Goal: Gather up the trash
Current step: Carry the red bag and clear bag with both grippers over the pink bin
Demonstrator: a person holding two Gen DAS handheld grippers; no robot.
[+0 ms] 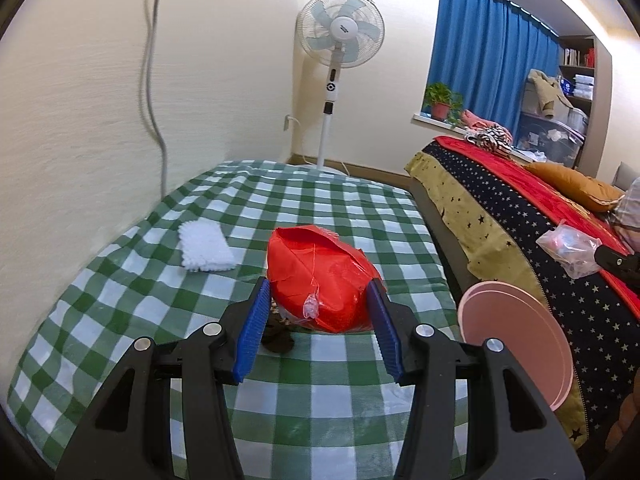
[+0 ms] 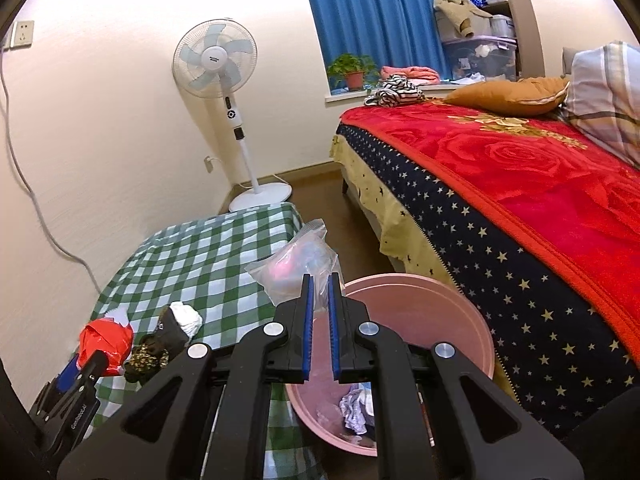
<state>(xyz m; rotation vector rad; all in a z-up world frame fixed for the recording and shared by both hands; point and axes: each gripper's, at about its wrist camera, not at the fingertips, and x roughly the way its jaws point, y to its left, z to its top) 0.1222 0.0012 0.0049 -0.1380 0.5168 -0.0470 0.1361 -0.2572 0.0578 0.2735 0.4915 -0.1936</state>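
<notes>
Crinkled red plastic wrapping (image 1: 320, 280), glossy and egg-shaped, sat between the blue ribbed pads (image 1: 251, 328) of the left gripper (image 1: 318, 292). Both pads touched its sides, so the widely spread claw appeared to hold it. Its long axis ran away from the camera, tilted slightly to the left, with the torn open end facing the far wall. It was just above a table draped in a green-and-white checked cloth (image 1: 120, 320). A dark brown crumpled scrap (image 1: 278, 336) lay on the cloth beneath it, and a fluffy white rectangular cleaning pad (image 1: 206, 246) lay flat farther back.

The right gripper (image 2: 320, 280), its claw narrowed to a slim gap, pinched a clear, wrinkled plastic bag (image 2: 296, 268) with pale pink contents. The bag pointed up and away, above the near rim of a round pink plastic bin (image 2: 440, 312) holding crumpled scraps, standing between the table and a bed with a red floral blanket (image 2: 520, 168).
</notes>
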